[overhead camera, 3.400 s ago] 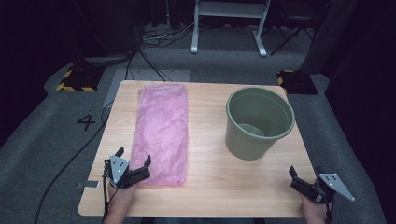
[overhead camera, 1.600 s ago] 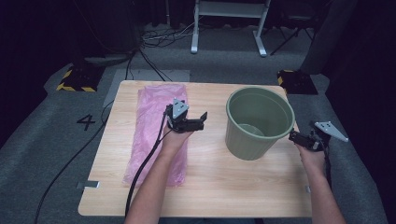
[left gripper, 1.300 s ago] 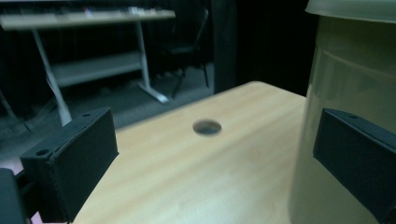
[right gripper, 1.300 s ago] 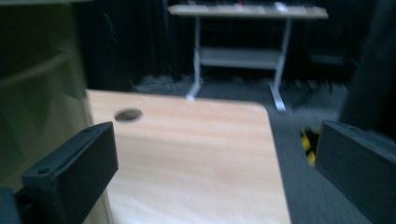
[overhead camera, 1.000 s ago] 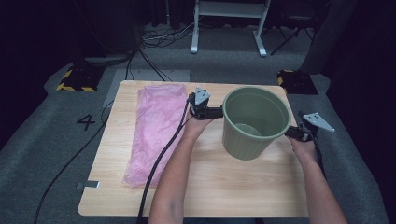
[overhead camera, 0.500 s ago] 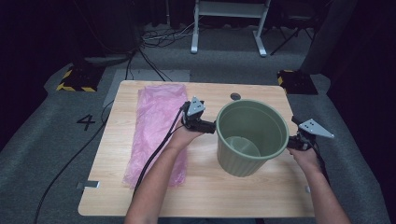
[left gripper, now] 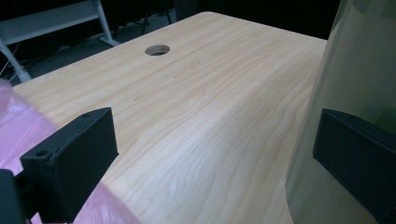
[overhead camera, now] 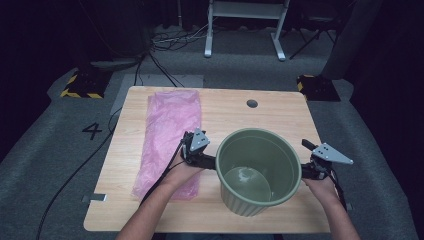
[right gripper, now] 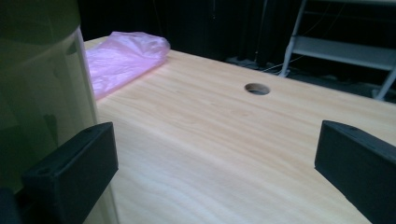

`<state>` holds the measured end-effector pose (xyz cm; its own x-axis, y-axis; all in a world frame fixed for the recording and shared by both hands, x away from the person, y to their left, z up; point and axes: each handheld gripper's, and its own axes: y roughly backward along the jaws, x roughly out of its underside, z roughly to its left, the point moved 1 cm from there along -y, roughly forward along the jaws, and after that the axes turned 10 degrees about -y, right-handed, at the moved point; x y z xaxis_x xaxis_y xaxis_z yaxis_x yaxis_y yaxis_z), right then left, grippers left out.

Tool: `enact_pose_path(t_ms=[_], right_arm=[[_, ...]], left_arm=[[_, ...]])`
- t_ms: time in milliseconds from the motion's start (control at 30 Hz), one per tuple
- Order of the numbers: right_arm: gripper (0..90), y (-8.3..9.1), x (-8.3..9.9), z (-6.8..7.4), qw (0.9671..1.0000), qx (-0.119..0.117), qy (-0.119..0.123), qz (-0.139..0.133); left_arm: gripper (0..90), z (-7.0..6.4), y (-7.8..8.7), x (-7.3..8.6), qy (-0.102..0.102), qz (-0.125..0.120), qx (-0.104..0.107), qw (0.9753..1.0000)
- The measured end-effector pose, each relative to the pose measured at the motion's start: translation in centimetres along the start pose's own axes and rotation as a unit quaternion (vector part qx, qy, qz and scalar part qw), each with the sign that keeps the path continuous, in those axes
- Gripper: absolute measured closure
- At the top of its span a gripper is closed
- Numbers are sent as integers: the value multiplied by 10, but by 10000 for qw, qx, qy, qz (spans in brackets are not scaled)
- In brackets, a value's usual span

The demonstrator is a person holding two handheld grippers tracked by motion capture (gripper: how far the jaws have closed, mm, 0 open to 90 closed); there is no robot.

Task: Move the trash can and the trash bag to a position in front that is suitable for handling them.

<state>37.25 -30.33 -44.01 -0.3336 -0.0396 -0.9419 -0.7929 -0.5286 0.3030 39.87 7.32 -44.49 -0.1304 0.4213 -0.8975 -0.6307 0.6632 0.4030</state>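
At lower centre of the high view, a green bin [overhead camera: 260,172] sits between left tongs [overhead camera: 207,161] and right tongs [overhead camera: 306,171]. Both gape wide, one jaw pressing each wall, clamping nothing. It looks light, stiff, slick plastic; the rim suits gripping.

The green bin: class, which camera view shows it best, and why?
The high view: the green bin shows whole, with rim, ribbed wall and inside bottom. The left gripper view and right gripper view each catch just a close strip of its wall.

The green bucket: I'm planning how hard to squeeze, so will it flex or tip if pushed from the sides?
The green bucket looks empty, thin-walled plastic, so probably light and slightly flexible. Tall and narrower at the base, it may tip if pushed near its rim.
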Motion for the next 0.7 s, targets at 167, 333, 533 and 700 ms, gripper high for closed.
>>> enact_pose_path(t_ms=[167, 333, 533, 700], right_arm=[[0, 0, 2, 22, 9998, -105, 79, 140], [0, -3, 0, 32, 9998, -161, -76, 35], [0, 8, 8, 32, 9996, -129, -263, 34], [0, 31, 26, 38, 9986, 380, -279, 256]], left_arm=[[0, 3, 20, 11, 38, -100, -85, 9999], [0, 11, 36, 15, 280, -245, -179, 9991], [0, 13, 58, 26, 467, -336, -381, 9976], [0, -11, 78, 39, 439, -149, -657, 9968]])
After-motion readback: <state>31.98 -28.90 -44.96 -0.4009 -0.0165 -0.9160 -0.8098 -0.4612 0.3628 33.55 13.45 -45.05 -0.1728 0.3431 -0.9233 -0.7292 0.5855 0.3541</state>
